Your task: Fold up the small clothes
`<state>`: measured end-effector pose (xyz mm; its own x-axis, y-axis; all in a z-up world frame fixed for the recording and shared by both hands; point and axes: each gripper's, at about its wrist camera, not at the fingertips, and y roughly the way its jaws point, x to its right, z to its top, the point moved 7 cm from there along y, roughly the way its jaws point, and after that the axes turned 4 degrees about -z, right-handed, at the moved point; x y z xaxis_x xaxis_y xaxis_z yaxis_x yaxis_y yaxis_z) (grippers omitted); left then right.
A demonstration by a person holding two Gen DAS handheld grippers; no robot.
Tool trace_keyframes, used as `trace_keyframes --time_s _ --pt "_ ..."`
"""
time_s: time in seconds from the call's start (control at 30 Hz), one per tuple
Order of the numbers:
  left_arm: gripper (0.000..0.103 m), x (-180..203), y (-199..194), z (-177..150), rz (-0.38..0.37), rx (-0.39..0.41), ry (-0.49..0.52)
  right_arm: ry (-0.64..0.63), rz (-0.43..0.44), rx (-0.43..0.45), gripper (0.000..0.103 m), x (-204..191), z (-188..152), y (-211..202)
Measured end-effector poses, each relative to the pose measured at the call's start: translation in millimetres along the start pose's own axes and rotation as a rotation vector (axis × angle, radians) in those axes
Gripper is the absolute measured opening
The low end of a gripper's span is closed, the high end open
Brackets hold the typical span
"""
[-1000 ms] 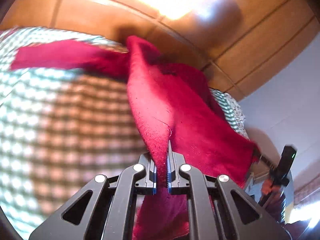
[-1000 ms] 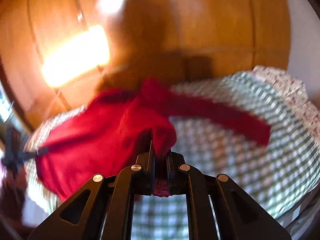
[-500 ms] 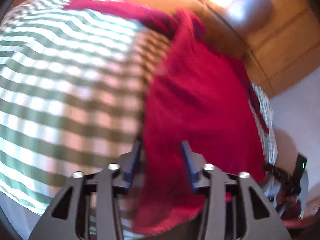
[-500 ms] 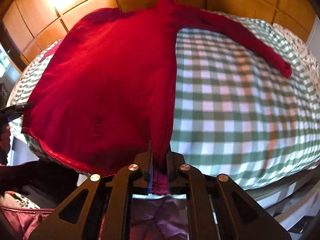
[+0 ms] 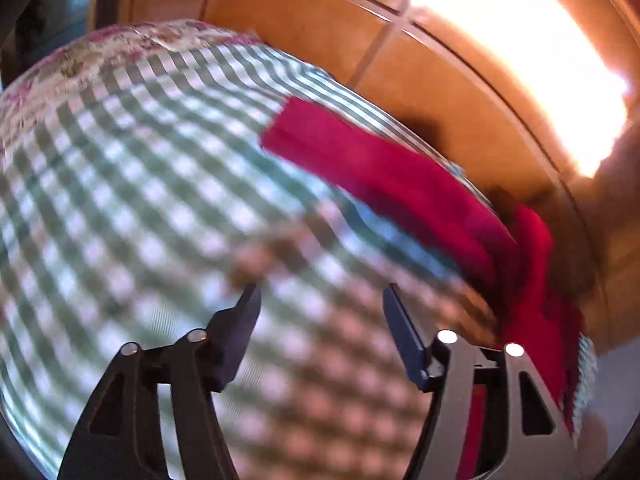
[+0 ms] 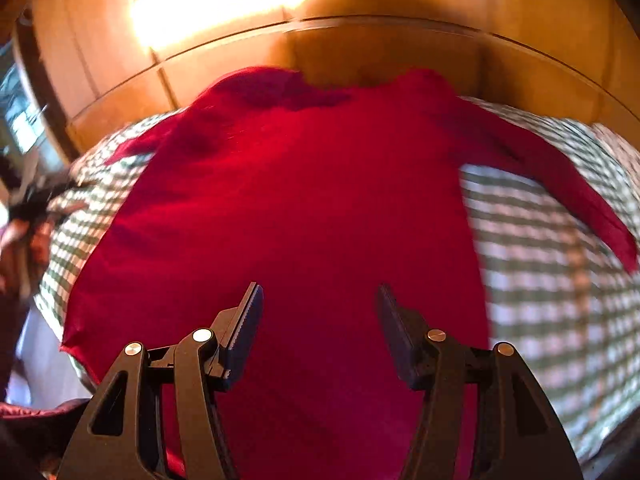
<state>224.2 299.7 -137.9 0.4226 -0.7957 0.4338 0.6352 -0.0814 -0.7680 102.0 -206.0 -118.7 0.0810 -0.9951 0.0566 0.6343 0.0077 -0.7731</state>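
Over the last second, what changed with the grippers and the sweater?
Both grippers let go. The left gripper, shut on the red sweater a second ago, opened first and now points at the bare checked cloth, with a sleeve beyond it. The right gripper held the hem until half a second ago and is now open over the body. The sweater went from lifted to spread flat. The cloth stayed put.
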Motion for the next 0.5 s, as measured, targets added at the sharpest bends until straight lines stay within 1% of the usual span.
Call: trace_keyframes --time_s 0.07,0.1,0.13,0.17,0.23,0.27,0.33,0.37,0.4,0.43,0.47,0.5 --pt "0.072 -9.1 15.0 19.3 0.055 -0.003 -0.010 -0.033 0.008 0.002 0.057 -19.7 3.3 12.7" --pt "0.072 -10.4 21.4 24.1 0.068 -0.005 -0.008 -0.051 0.004 -0.002 0.057 -27.1 5.5 22.3" --pt "0.073 -10.8 27.7 32.3 0.080 -0.003 -0.004 -0.063 -0.006 -0.005 0.057 -34.8 4.5 27.1" --pt "0.076 -8.3 35.9 38.0 0.087 -0.004 0.003 -0.084 -0.026 -0.009 0.057 -38.9 5.1 36.0" --pt "0.078 -8.5 49.4 51.0 0.113 0.002 0.008 -0.111 -0.056 -0.013 0.057 -42.1 4.1 51.6" --pt "0.082 -8.8 54.4 57.0 0.119 0.004 0.003 -0.110 -0.058 -0.013 0.062 -42.6 2.8 55.8" --pt "0.081 -5.9 62.1 69.1 0.113 0.021 0.006 -0.089 -0.051 -0.001 0.067 -39.6 0.6 61.0" --pt "0.067 -4.0 63.1 71.8 0.106 0.026 0.018 -0.065 -0.032 -0.001 0.071 -37.6 -0.9 62.6" --pt "0.045 -1.8 66.7 75.4 0.103 0.023 0.035 -0.039 -0.006 0.000 0.073 -36.1 -1.5 64.0" --pt "0.032 -0.6 69.9 77.9 0.114 0.014 0.049 -0.023 0.015 0.002 0.077 -35.8 -2.0 65.9" --pt "0.007 0.3 70.2 79.3 0.099 0.008 0.050 -0.023 0.018 0.005 0.079 -36.0 -2.5 65.8" --pt "0.007 0.7 70.9 81.2 0.072 0.002 0.043 -0.027 0.016 0.009 0.081 -37.1 -2.9 66.3"
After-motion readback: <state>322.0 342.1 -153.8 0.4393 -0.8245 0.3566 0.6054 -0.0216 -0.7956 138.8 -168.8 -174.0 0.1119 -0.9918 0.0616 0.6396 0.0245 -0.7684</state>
